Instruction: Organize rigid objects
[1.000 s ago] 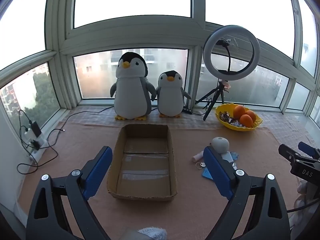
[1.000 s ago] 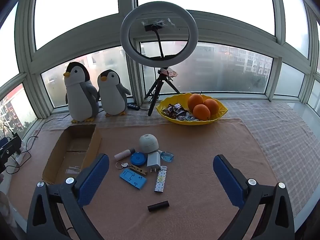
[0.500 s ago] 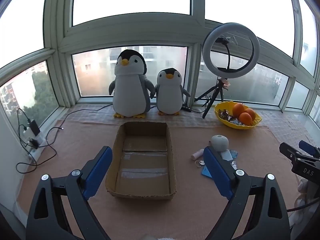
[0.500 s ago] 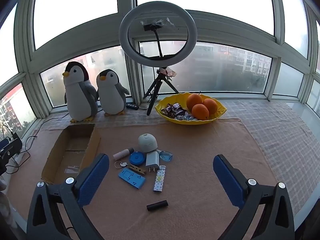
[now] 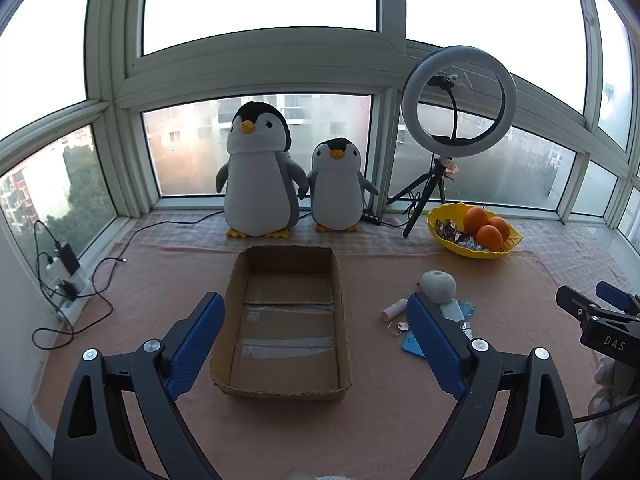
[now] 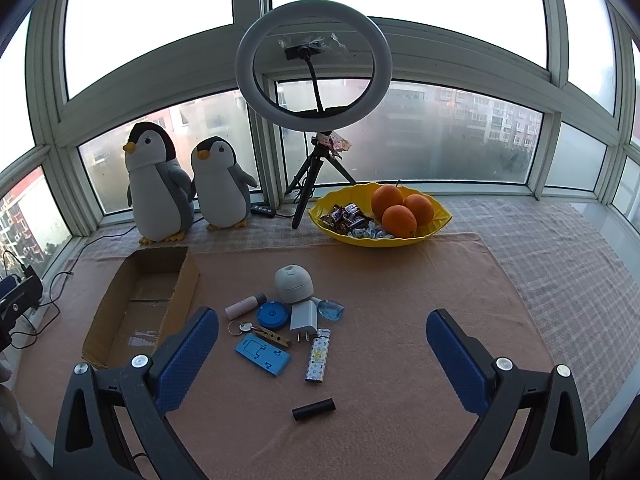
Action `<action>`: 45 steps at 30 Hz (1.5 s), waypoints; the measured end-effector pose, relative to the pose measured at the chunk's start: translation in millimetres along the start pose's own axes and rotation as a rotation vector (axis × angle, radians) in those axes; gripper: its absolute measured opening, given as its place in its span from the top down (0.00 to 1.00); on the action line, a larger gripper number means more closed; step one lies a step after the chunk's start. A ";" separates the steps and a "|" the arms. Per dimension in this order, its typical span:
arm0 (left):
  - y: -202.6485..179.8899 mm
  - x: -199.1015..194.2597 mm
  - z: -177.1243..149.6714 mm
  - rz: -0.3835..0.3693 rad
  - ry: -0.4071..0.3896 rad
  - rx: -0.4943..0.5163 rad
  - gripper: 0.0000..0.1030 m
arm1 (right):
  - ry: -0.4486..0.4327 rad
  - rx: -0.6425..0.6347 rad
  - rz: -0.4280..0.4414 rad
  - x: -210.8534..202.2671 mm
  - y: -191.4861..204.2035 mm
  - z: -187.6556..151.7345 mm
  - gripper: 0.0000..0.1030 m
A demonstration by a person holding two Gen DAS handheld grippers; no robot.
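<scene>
An empty cardboard box [image 5: 284, 390] [image 6: 182, 280] lies on the pink cloth. To its right sits a cluster of small items: a grey round device [image 6: 293, 284] [image 5: 438, 286], a white charger [image 6: 304, 315], a blue round case [image 6: 273, 314], a pale tube [image 6: 245, 305], keys with a clothespin [image 6: 272, 334], a blue phone-shaped case [image 6: 262, 354], a patterned lighter [image 6: 318, 354] and a black cylinder [image 6: 313, 409]. My left gripper [image 5: 316, 344] hovers open in front of the box. My right gripper [image 6: 322, 356] hangs open above the cluster, holding nothing.
Two plush penguins [image 5: 258, 176] [image 5: 336, 186] stand by the window. A ring light on a tripod [image 6: 313, 68] and a yellow bowl [image 6: 436, 232] with oranges and sweets stand behind the items. Cables and a power strip [image 5: 66, 284] lie at the far left.
Both views have shifted slightly, as if the grippers rose or drew back a little. Nothing on the cloth has moved and both grippers stay open.
</scene>
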State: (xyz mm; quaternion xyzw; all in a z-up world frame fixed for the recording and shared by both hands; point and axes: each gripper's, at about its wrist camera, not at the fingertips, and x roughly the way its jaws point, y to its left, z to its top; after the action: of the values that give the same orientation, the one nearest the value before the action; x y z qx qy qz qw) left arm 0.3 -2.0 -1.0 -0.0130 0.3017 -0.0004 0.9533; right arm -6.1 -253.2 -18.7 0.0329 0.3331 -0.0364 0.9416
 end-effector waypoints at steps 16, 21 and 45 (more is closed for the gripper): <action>1.3 2.2 -0.7 0.007 0.005 -0.006 0.10 | 0.013 0.003 0.003 3.1 0.5 -3.0 0.00; 1.8 2.4 -0.6 0.006 0.006 -0.005 0.10 | 0.019 0.006 0.000 4.7 -0.9 -2.2 0.00; 1.4 4.0 -0.4 0.006 0.009 -0.004 0.10 | 0.030 0.011 0.001 6.4 -1.2 -3.9 0.00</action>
State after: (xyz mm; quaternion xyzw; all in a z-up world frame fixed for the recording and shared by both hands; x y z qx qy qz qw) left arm 3.4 -0.6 -3.6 -0.0142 0.3059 0.0030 0.9519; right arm -3.8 -254.4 -25.8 0.0388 0.3471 -0.0375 0.9363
